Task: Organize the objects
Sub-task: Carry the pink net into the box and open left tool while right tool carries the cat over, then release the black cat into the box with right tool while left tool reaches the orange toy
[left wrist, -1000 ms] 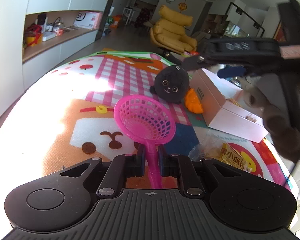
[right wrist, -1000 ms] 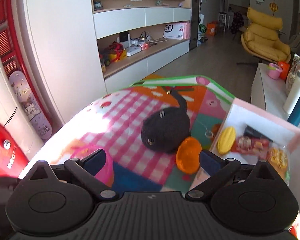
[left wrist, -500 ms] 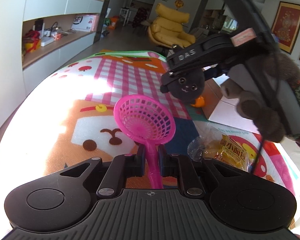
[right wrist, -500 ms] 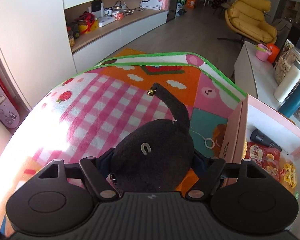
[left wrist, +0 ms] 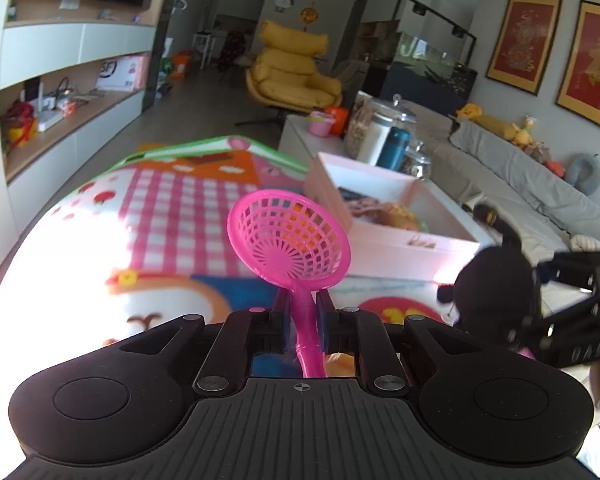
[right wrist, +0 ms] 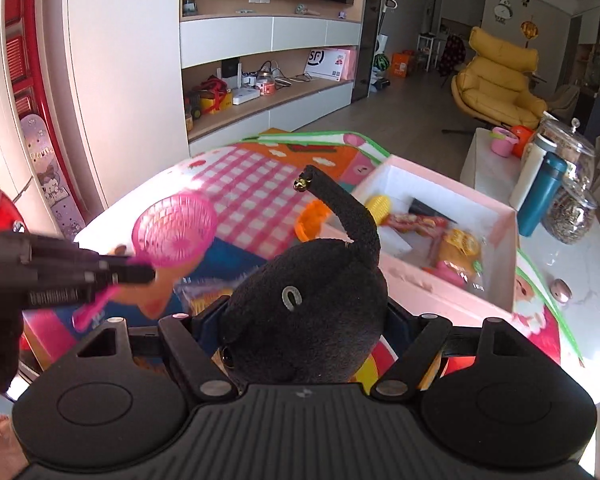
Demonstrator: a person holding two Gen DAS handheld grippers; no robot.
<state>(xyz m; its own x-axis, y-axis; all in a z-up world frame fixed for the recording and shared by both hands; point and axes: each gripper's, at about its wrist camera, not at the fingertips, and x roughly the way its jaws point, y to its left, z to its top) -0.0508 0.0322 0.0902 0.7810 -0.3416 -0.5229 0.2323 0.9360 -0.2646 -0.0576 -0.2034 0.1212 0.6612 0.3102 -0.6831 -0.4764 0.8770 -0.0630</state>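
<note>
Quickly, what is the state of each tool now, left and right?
Left tool: closed, holding the pink scoop by its handle.
Right tool: closed on the black plush, holding it.

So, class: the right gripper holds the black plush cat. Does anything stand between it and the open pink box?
Nothing visible does. The black plush cat hangs above the play mat, short of the pink box, whose top is open.

black ribbed tool (left wrist: 300,320) bodies with silver screws

Box (left wrist: 396,248) on mat (left wrist: 172,200), w/ snacks (right wrist: 456,240) in it; jars (right wrist: 568,208) behind box.
</note>
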